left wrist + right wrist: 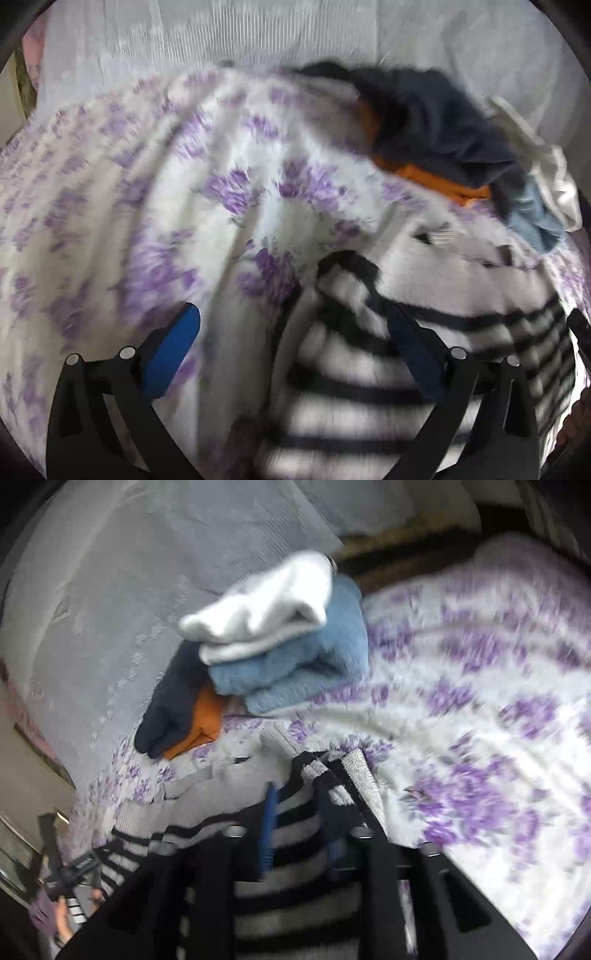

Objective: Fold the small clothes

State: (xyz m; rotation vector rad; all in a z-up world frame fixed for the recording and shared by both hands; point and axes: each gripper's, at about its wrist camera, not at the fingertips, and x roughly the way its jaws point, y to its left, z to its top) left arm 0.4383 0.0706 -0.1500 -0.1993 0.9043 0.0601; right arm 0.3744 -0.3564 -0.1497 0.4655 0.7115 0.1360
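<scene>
A white garment with black stripes (351,369) lies crumpled on a white bedspread with purple flowers (129,184). My left gripper (291,308) hangs over it with its blue fingers (173,350) spread wide, open, the striped cloth lying loosely under and between them. In the right wrist view the same striped garment (295,897) is bunched into a raised fold between the narrow-set fingers of my right gripper (298,794), which is shut on it. Both views are motion-blurred.
A pile of clothes sits at the far side of the bedspread (480,701): a white piece (266,605) on a light blue one (306,664), beside a navy one (170,709) over an orange one (203,720). Grey ribbed fabric (110,590) lies beyond. A hand (62,923) shows lower left.
</scene>
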